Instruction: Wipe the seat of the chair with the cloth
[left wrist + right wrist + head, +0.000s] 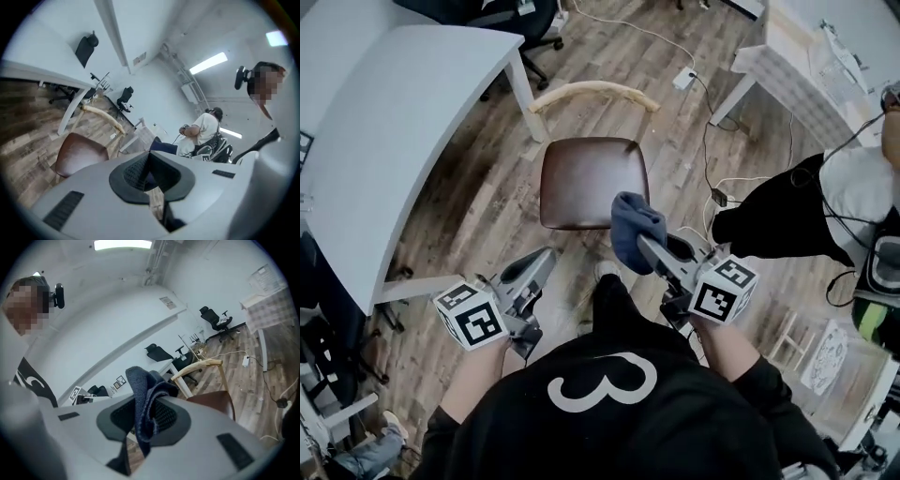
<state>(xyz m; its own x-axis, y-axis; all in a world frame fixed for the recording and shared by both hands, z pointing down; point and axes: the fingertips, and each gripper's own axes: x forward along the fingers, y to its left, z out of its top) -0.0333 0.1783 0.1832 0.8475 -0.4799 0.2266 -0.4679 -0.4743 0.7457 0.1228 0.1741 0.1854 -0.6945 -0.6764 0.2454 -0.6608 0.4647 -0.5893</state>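
A chair with a brown padded seat (592, 181) and a pale curved wooden backrest (595, 92) stands on the wood floor in front of me. My right gripper (649, 246) is shut on a dark blue cloth (635, 229), held in the air just off the seat's near right corner. The right gripper view shows the cloth (146, 401) pinched between the jaws, with the seat (213, 402) beyond. My left gripper (546, 258) hangs shut and empty near the seat's front left; the seat (79, 153) shows in its view too.
A white table (389, 122) stands to the left, its leg close to the chair's back. Cables and a power strip (684, 78) lie on the floor behind the chair. A seated person (825, 206) is to the right, and office chairs stand further back.
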